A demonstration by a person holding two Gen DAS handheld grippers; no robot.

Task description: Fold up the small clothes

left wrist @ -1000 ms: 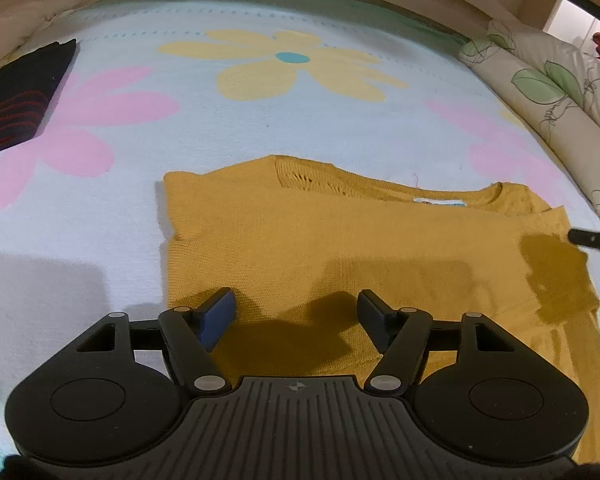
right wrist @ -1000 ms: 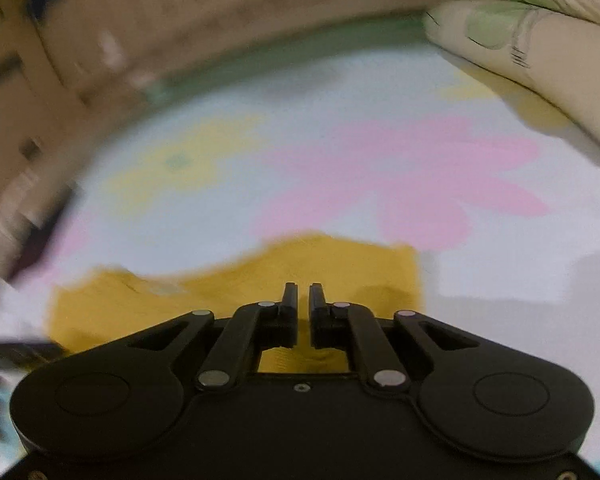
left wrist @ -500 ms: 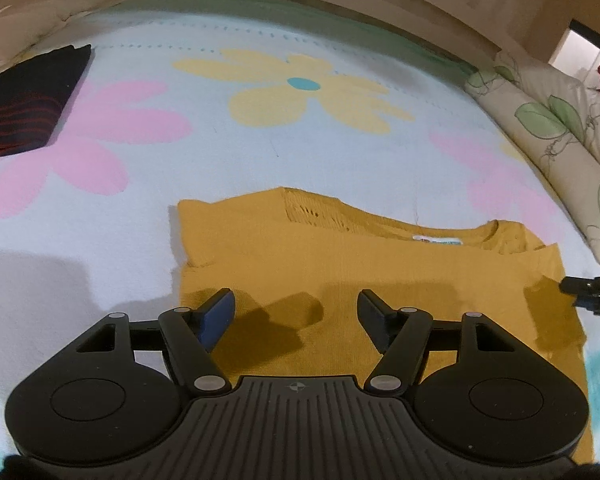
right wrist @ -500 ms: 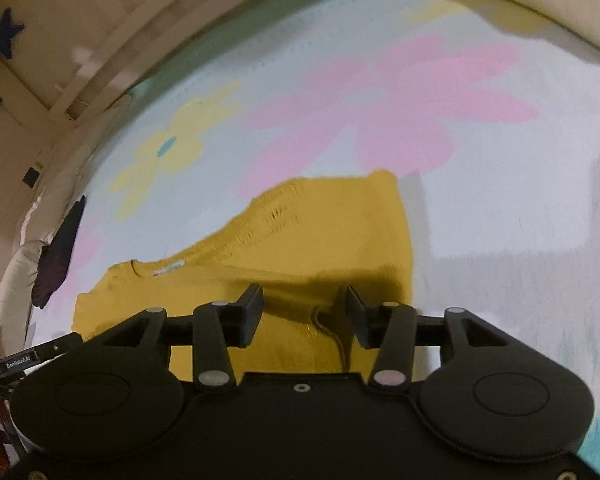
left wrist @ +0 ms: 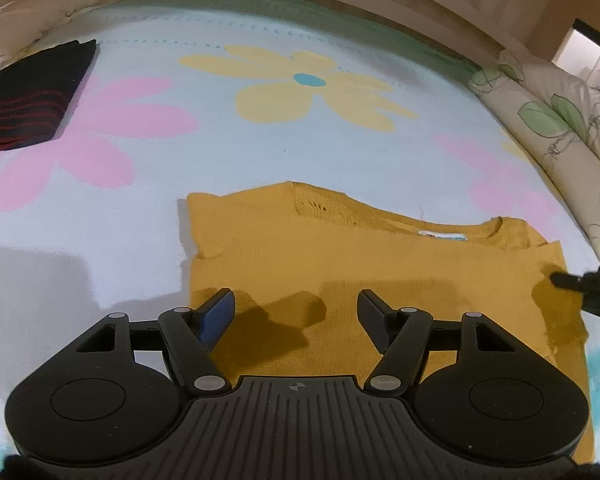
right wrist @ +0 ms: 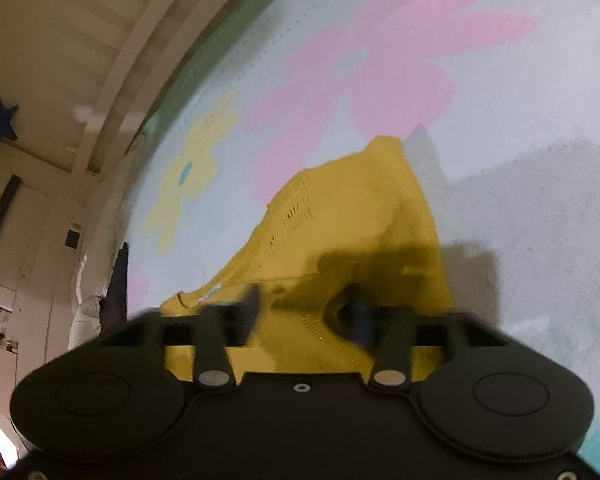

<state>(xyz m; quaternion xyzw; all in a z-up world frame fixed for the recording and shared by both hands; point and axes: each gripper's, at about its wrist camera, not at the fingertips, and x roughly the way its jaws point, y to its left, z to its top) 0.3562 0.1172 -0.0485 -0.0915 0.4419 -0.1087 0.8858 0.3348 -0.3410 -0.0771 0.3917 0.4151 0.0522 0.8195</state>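
While angled down, both claws (left wrist: 296,312) (right wrist: 304,312) over sweater (left wrist: 380,256)

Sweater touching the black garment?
Apart. The left wrist view shows bare sheet between the sweater and the black garment.

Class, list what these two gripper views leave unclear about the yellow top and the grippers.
- Yellow top, left view: near hem hidden behind the left gripper.
- Right gripper, right view: fingers motion-blurred; jaws closing, grip on fabric unclear.
- Dark striped cloth, left view: cut off by the edge.
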